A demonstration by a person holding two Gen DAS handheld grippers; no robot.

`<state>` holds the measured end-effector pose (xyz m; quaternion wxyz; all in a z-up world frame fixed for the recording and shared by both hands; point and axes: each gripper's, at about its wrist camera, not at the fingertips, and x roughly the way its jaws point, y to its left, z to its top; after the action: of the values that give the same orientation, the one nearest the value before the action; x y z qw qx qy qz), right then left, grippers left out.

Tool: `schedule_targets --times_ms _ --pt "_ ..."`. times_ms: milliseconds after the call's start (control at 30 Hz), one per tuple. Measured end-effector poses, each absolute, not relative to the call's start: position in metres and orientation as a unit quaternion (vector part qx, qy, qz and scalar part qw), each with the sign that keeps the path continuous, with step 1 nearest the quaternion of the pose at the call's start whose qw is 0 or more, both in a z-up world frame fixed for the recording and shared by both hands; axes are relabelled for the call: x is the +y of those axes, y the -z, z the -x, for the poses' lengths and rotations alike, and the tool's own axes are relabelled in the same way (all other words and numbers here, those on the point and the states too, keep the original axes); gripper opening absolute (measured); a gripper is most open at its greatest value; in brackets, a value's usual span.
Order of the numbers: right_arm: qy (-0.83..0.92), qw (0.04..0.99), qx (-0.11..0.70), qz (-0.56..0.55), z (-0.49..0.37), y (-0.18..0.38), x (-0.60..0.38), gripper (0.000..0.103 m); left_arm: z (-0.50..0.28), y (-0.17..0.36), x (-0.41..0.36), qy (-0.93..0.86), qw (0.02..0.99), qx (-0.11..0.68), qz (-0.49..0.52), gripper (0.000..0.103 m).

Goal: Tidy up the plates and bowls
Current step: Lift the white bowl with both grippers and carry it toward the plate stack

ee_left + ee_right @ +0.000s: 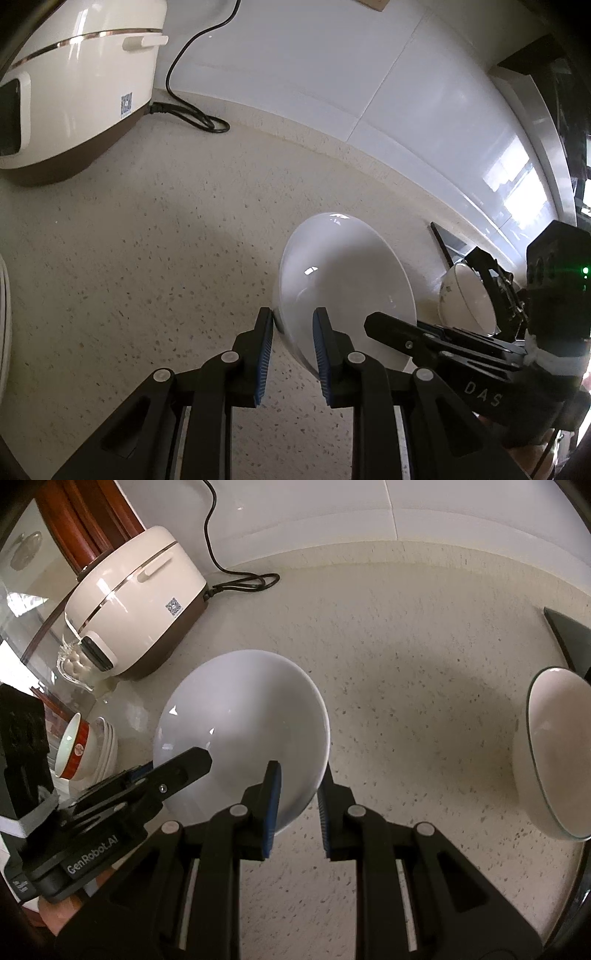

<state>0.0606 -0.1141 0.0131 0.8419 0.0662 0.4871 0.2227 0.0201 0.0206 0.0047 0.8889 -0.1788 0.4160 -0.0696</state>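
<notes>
A plain white bowl (343,273) (240,723) is held tilted just above the speckled countertop (147,240). My left gripper (291,325) is shut on the bowl's near rim, one blue pad outside the wall and one inside. My right gripper (299,786) is shut on the opposite rim in the same way. Each gripper shows in the other's view, the right gripper (399,328) reaching in from the right and the left gripper (181,768) from the left. A cream bowl with a dark rim (554,753) (465,295) sits on the counter to the right.
A cream rice cooker (74,92) (136,602) stands at the back left, its black cord (243,581) looped along the wall. A stack of white bowls topped by a red-patterned bowl (79,746) sits at the left. A dark object (565,635) lies at the right edge.
</notes>
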Motion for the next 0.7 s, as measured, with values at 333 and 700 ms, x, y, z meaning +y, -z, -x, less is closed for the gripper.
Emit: schedule_targets --times_ms 333,700 --pt "-0.224 0.854 0.462 -0.083 -0.0596 -0.0124 -0.1119 0.025 -0.0194 -0.0013 0.0200 0.054 0.897 0.406 0.170 0.024" --pt "-0.219 0.862 0.450 -0.083 -0.0596 -0.0121 -0.1065 0.023 -0.0164 -0.0021 0.0199 0.040 0.906 0.394 0.150 0.023"
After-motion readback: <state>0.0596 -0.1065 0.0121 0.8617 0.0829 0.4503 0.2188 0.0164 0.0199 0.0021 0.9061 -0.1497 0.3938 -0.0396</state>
